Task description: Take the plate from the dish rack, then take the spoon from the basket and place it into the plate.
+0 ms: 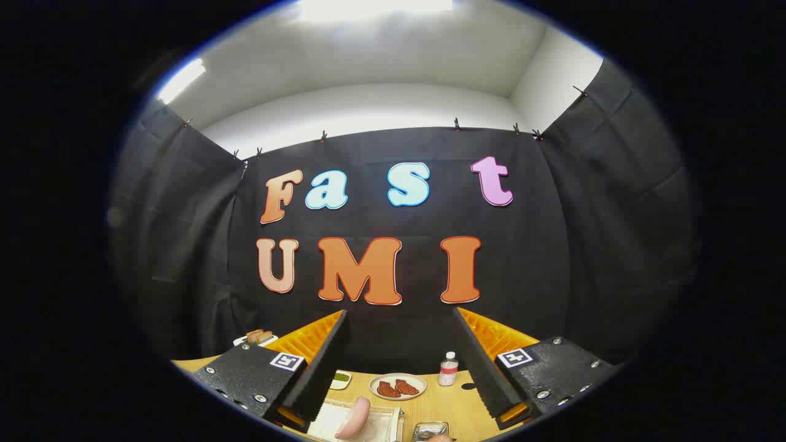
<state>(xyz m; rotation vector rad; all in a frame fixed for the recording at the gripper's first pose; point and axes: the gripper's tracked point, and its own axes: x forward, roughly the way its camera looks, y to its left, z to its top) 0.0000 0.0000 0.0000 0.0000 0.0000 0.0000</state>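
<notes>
Tool (pixel 402 362) held high above the counter (pixel 454 405), fingers spread wide apart, nothing between them. It looks level at the booth wall, so most of the work surface lies below and just ahead of the fingers.

Between the fingers, low down: a pale tray-like frame (pixel 381 423) on the near counter, which may be the dish rack, though I cannot tell for certain. A pink sausage-shaped item (pixel 355 417) lies on it, its long axis running from near-left up toward far-right. Beside the frame, toward the right finger, a small shiny container (pixel 430 431); contents unclear.

Beyond these, still between the fingers: a small round plate (pixel 398 387) carrying two reddish-brown pieces (pixel 396 388). A small dish with something green (pixel 340 379) sits close to the left finger, and a small bottle with a white cap (pixel 449 369) stands upright near the right finger. Past the left finger, slices of bread (pixel 258 336) on a white plate at the counter's far corner.

No empty plate, basket or spoon can be identified from here.

Judgement: task at its start. The coming move turns on one relation: the rack area lies downward and slightly near-side of the fingers, so the tool needs to pitch down and descend before any grasp.
</notes>
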